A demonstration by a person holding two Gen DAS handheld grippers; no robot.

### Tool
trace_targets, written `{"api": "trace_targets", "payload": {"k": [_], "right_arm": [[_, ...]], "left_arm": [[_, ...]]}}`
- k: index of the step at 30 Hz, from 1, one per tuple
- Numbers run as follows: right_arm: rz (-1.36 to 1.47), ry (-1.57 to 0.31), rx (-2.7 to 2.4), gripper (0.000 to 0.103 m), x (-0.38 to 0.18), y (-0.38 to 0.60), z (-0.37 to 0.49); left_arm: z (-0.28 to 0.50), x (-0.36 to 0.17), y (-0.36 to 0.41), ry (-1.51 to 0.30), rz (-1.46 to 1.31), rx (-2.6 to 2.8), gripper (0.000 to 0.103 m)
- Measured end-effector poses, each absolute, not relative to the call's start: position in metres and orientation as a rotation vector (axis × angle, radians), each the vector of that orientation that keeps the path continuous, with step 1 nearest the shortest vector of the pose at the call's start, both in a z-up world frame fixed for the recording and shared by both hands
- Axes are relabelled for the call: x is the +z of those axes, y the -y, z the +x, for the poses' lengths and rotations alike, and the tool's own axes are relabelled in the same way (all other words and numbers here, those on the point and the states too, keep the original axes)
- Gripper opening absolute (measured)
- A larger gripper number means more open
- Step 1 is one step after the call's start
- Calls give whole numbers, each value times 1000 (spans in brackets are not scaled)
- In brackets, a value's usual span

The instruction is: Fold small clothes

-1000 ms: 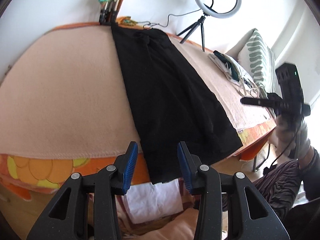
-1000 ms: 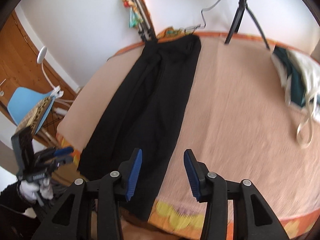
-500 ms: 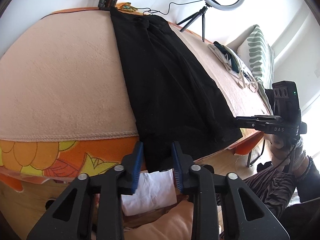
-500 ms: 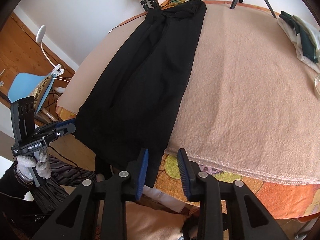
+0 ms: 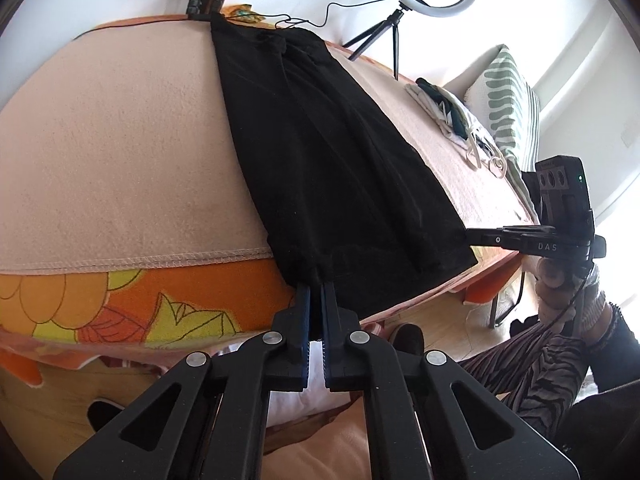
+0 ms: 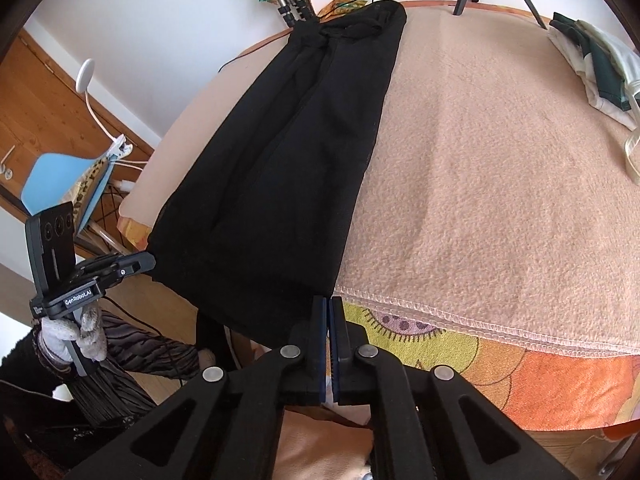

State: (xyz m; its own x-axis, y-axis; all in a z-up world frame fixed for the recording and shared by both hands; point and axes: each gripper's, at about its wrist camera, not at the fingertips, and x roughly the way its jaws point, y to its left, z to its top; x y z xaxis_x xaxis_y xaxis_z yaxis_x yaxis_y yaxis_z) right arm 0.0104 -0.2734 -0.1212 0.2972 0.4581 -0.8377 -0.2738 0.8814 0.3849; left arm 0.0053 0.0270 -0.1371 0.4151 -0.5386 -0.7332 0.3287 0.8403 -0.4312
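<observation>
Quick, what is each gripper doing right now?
Left gripper: shut on the black garment, near hem corner.
Right gripper: shut on the garment's other hem corner.

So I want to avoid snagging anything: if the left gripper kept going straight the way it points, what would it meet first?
The left gripper, whose jaws have just been closing, is already shut on the near hem of the black garment. Straight on it would push into that cloth and, probably, the blanket under it.

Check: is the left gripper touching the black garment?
Touching. In the left wrist view, the left gripper is shut on the black garment's near hem corner.
</observation>
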Motion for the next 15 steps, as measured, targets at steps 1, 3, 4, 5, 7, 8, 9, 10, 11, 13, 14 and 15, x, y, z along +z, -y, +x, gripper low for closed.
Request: {"api": "trace_targets", "payload": {"k": [1, 3, 4, 5, 7, 8, 9, 10, 11, 13, 14, 15], "right_arm": [[183, -1175, 500, 4, -121, 270, 11], [196, -1177, 509, 10, -120, 270, 12], [208, -1180, 514, 33, -120, 271, 13], [234, -1177, 526, 36, -120, 273, 13], [242, -1180, 529, 32, -121, 274, 13], [234, -1178, 527, 28, -122, 274, 13], [236, -1176, 529, 24, -123, 275, 13], [254, -1186, 543, 18, -125, 275, 13], [275, -1193, 555, 12, -127, 275, 13], [296, -1197, 565, 5, -129, 274, 13], [309, -1198, 568, 4, -130, 275, 13], [336, -1197, 575, 3, -130, 277, 14]], "left_arm": [[6, -137, -28, -1007, -235, -547, 5], [9, -138, -29, -1024, -249, -540, 16], [10, -138, -30, -1031, -260, -541, 17], [10, -139, -30, -1033, -271, -548, 17], [10, -141, -31, -1034, -276, -555, 17], [10, -141, -30, -1033, -275, -559, 17], [10, -140, -30, -1032, -272, -563, 13], [10, -140, -29, -1030, -276, -565, 5], [10, -139, -30, -1026, -282, -570, 5], [10, -136, -30, -1019, -314, -585, 4], [11, -136, -31, -1018, -325, -591, 4], [12, -134, -32, -1014, -334, -596, 3]]}}
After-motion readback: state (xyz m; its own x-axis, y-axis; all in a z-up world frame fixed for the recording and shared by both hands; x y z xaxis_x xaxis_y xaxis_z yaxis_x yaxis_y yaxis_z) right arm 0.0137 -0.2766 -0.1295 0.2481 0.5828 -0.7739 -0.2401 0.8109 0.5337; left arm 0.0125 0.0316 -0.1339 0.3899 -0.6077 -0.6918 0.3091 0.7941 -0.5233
